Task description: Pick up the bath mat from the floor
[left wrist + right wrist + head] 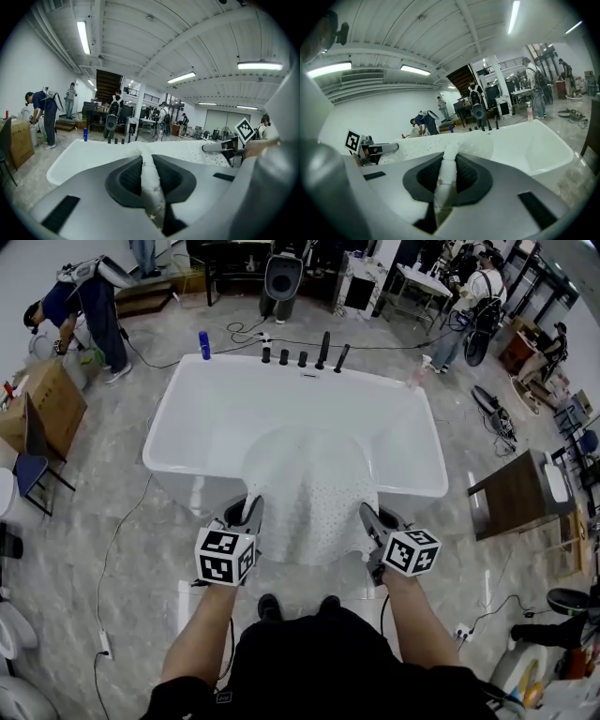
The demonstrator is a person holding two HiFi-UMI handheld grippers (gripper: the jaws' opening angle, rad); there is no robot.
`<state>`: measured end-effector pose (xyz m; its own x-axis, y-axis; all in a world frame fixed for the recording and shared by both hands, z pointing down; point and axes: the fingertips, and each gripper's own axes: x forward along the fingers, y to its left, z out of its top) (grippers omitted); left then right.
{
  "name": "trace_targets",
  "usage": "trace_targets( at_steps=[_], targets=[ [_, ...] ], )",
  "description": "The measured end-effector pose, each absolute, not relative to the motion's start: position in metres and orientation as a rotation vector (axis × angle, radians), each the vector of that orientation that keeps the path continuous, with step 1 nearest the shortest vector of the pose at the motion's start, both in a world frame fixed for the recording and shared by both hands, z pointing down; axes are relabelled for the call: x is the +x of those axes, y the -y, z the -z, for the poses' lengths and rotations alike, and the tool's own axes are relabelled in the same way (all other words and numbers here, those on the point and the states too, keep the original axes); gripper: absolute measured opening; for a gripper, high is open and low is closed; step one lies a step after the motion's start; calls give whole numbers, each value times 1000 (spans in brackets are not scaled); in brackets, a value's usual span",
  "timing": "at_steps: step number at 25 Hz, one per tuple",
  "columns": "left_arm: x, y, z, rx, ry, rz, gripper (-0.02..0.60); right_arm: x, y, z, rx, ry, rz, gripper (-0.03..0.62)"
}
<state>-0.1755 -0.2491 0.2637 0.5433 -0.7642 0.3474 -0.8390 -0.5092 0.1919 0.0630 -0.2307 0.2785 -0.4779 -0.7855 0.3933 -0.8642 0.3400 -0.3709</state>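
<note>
Now, mat: white with small dots, at the centre of the head view; it is draped over the tub's near rim, its far part spread inside the tub and its near edge hanging down in front.
Left gripper: lower left of centre in the head view, at the mat's near left corner; its own view shows the jaws closed on a bunched fold of mat.
Right gripper: lower right of centre, at the mat's near right corner; jaws clamped on a rolled fold of mat.
Tub: white, rectangular, filling the middle of the head view.
Taps: a row of black fittings on the tub's far rim.
Bottle: blue, upright, beside the far left corner of the tub.
Floor: grey marble with cables trailing across it.
Shoes: black, at lower centre, just in front of the tub.
Box: cardboard, at the left edge.
Person: bent over, upper left.
Cabinet: dark wood, at the right edge.
</note>
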Motion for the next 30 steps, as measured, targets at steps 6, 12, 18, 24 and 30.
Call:
trace_targets(
  at_steps=[6, 12, 18, 24, 30],
  targets=[
    [-168, 251, -242, 2426, 1423, -260, 49, 80, 238, -255, 1453, 2535, -775, 44],
    [-149, 257, -215, 2431, 1481, -223, 49, 109, 247, -234, 1442, 2605, -716, 44],
    [-121, 262, -192, 2446, 1500, -203, 49, 130, 248, -209, 1443, 2629, -493, 43],
    [-96, 270, -176, 2479, 1494, -169, 49, 151, 251, -188, 1490, 2673, -458, 42],
    [-82, 276, -169, 2500, 1481, -162, 49, 168, 255, -178, 1539, 2669, -434, 41]
  ],
)
